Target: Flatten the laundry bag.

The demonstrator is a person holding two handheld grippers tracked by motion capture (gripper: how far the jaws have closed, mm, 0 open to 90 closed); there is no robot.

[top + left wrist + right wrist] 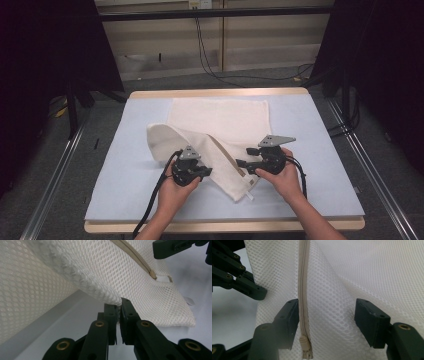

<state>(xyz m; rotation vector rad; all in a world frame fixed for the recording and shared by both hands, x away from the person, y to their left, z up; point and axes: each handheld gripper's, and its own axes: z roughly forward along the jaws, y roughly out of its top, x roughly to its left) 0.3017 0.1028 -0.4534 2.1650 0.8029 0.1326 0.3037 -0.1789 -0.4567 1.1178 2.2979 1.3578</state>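
From the high view, a cream-white mesh laundry bag with a beige zipper (210,137) lies partly folded over on the pale blue-grey counter (320,165). Its near fold lies between the left gripper (204,172) and the right gripper (241,163), just ahead of both. It looks light and limp, likely to sag and drape wherever it is unsupported, so it is best taken by a hem or corner.

In the left gripper view, the jaws are clenched on the thick folded edge of the mesh bag (105,290), which rises directly above the tips. That doubled hem seems the firmest place to pinch.

In the right gripper view, the jaws stand apart, released, with the mesh and its zipper (303,305) lying between them; the zipper slider (304,341) sits low, near the left jaw. The open weave could snag, and the zipper tape should be stiffer than the netting.
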